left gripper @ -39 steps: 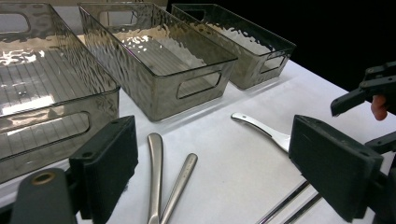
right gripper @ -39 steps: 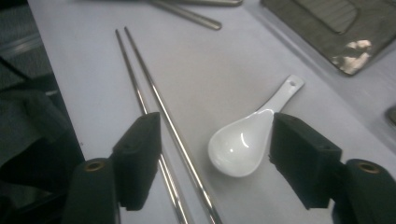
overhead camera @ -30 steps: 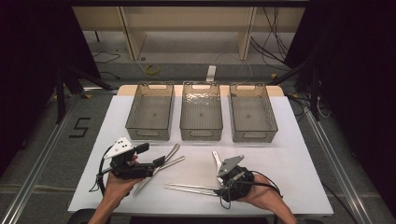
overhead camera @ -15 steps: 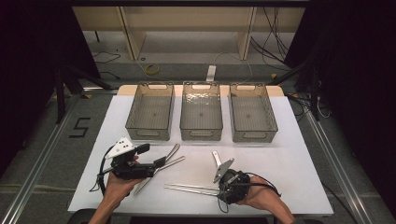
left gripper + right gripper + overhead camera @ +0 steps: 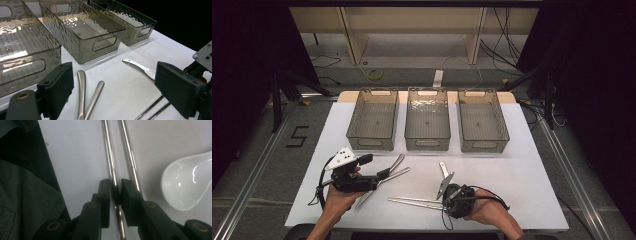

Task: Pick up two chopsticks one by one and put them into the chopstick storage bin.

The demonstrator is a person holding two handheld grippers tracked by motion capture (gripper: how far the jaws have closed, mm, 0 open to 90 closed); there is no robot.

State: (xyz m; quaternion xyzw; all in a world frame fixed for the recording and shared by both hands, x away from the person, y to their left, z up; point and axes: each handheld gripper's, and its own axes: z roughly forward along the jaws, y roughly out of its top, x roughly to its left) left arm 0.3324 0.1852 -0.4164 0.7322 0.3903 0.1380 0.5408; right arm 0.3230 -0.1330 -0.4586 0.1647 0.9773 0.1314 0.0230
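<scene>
Right gripper [image 5: 115,188] clamped on one metal chopstick [image 5: 111,170] near the worktop's [image 5: 532,165] front edge.
Its twin [image 5: 130,160] lies just beside; a white spoon [image 5: 186,185] lies nearby. Left gripper [image 5: 113,87] spread wide, holding nothing, over two handles [image 5: 86,97].

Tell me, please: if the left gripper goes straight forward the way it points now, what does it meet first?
Probably the two flat metal handles lying on the white table between the left gripper's open fingers. Beyond them stands the middle clear ribbed plastic bin; depth is hard to judge, so this is an estimate.
</scene>
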